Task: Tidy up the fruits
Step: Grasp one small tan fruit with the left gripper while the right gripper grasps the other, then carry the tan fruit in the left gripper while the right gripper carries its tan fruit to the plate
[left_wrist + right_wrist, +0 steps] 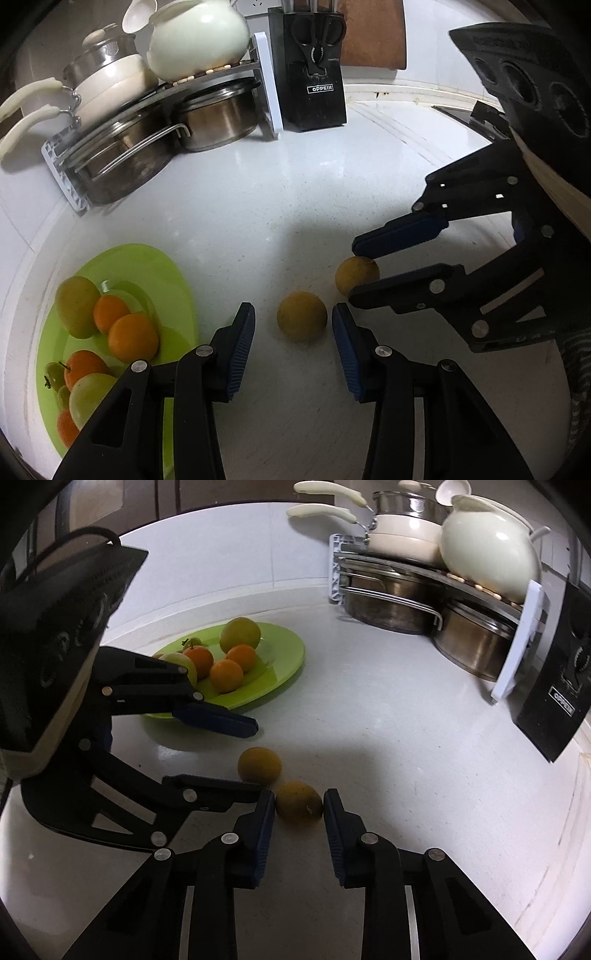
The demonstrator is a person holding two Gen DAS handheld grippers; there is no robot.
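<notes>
Two dull yellow-brown round fruits lie side by side on the white counter. My left gripper (293, 314) is open, its fingers either side of one fruit (302, 320) without touching; that fruit also shows in the right wrist view (259, 765). My right gripper (299, 801) has both pads against the other fruit (299, 802), which rests on the counter; it also shows in the left wrist view (356, 276). A green plate (147, 266) at the left holds several oranges (133, 341), green apples and a mango (75, 306).
A rack of steel pots (218, 118) and cream pans (110, 77) with a white teapot (199, 37) stands at the back. A black knife block (314, 85) stands beside it. The left gripper (255, 755) shows in the right wrist view, in front of the plate (284, 661).
</notes>
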